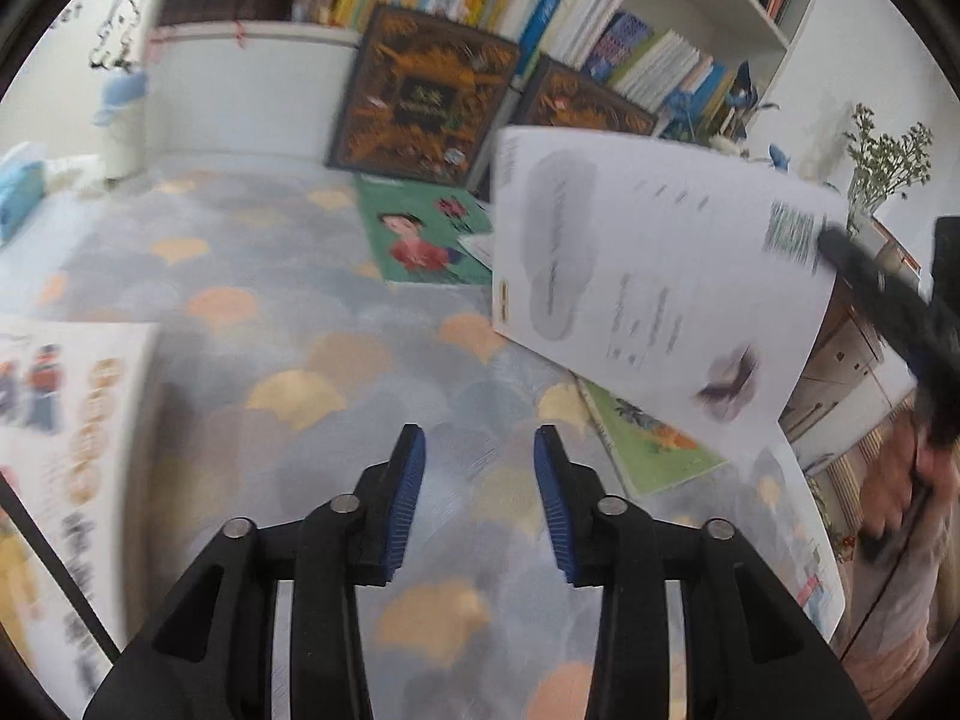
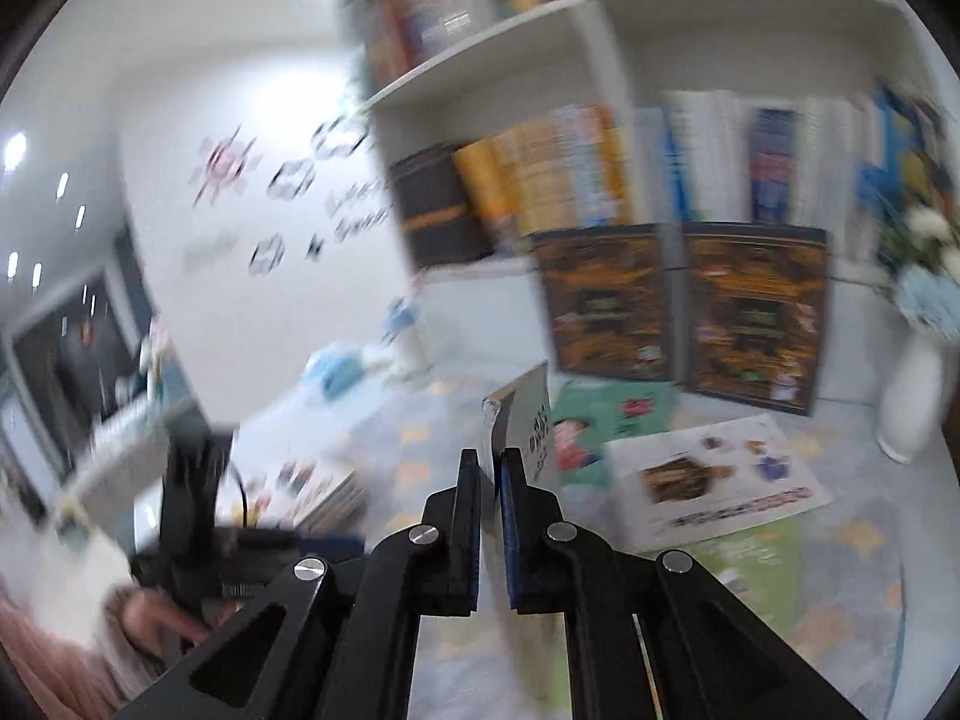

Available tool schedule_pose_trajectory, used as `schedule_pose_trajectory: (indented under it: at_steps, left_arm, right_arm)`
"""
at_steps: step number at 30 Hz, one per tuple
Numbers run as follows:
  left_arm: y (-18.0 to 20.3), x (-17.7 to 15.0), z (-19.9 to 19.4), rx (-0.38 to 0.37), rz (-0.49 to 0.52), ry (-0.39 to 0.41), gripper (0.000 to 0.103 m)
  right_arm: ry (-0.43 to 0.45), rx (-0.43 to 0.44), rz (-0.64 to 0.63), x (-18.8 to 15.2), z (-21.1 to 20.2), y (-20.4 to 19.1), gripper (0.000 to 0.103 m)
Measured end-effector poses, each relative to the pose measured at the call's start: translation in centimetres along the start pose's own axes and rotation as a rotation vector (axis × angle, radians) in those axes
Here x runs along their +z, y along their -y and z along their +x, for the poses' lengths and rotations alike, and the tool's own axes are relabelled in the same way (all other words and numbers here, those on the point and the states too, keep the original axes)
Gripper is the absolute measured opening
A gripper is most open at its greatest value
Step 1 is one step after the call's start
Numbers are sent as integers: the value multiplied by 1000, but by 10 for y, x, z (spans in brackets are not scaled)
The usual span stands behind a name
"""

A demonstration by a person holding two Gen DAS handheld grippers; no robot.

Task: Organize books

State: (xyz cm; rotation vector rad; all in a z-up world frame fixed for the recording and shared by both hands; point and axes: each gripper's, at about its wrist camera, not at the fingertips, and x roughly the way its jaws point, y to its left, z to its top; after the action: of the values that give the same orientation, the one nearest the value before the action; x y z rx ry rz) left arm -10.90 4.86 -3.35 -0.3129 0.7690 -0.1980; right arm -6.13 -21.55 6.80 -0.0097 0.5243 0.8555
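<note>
Books lie scattered over the patterned rug, and we have one of them in hand: our right gripper is clamped tight on the edge of a thin white book, lifted clear of the rug and seen edge-on in the right wrist view. Our left gripper hangs over bare rug with its jaws partly apart and nothing between them. We judge the step to be carrying this book to the bookshelf. To do it well, we should keep the pinch firm, hold the floppy cover upright, and clear the two dark books leaning against the shelf base.
</note>
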Motion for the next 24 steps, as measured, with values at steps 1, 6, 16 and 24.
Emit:
schedule_pose_trajectory:
  at_steps: [1,6,16,24]
  left_arm:
    - [-4,-4,-8,14,-3,9,38]
    - [-27,-31,-38,48,-25,6,38]
    - [-45,-71,-20,-18,-94,-90,38]
    - [-32,-73,5,0,-87,-140,38]
  right_arm:
    - [-25,4,-24,-8,6,-18,6]
    - [-204,43,-134,-86,46,-99,9]
    - [-393,149,-45,-140,54,-105,58]
    - [-452,70,196,-128,58,-14,61]
